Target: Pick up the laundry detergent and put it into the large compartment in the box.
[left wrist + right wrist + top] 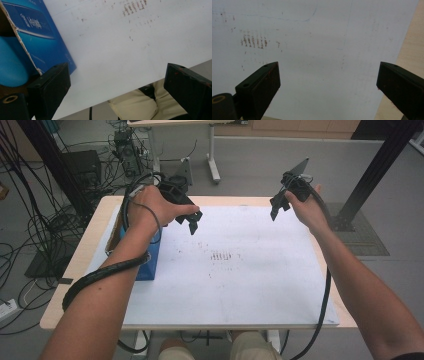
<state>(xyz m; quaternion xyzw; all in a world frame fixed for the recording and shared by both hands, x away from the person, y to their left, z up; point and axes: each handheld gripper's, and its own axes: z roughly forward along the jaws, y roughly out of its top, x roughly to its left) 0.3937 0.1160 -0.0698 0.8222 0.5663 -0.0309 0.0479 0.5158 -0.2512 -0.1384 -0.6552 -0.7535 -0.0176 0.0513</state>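
At the far left the blue box [148,255] stands on the white sheet [240,285] near the counter's left edge, just below my left claw [191,222], whose jaws stand wide and empty. I judge the box is the pickup: I'd lower straight over its open torn top and straddle one wall before closing. My right claw [276,210] hangs wide and empty, well apart; I'd keep it clear.

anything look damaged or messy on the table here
Two things. The white sheet has reddish-brown smudges near its middle, a short row of stripes with scattered specks around it. The blue box at the table's left side has a ragged, torn cardboard edge. Nothing looks spilled.
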